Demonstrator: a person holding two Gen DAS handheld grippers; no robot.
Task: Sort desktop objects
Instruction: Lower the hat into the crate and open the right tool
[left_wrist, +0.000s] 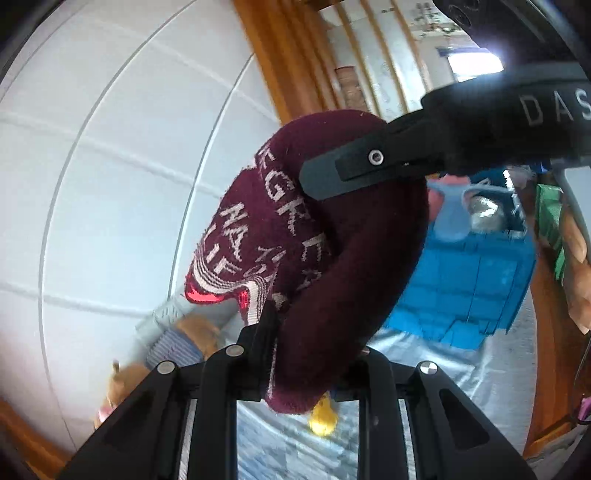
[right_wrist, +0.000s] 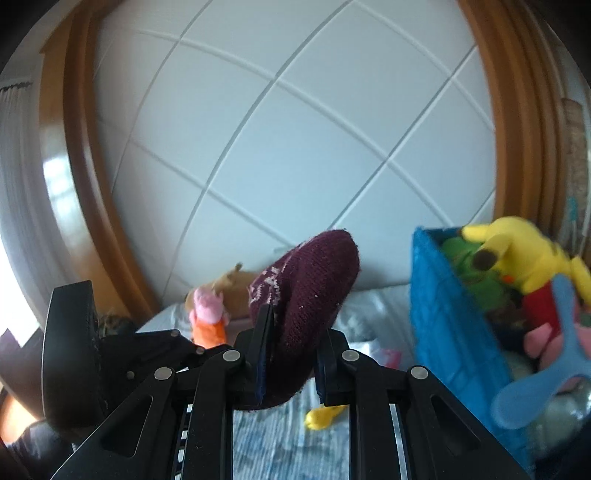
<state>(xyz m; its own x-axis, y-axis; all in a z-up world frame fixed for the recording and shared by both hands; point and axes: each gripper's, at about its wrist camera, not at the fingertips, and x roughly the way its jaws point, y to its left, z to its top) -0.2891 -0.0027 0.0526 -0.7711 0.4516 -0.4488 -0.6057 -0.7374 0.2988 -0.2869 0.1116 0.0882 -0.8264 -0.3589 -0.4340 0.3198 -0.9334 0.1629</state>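
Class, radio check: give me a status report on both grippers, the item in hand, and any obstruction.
Left gripper and right gripper: both jaws shut on maroon knit sock, held aloft between them. Blue basket at right, already full of plush toys. Nothing blocking.

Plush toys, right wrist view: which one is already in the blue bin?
The yellow Pikachu-like plush, sitting on top of the blue bin. The pink pig plush in orange is out on the bedcover, left of the maroon sock.
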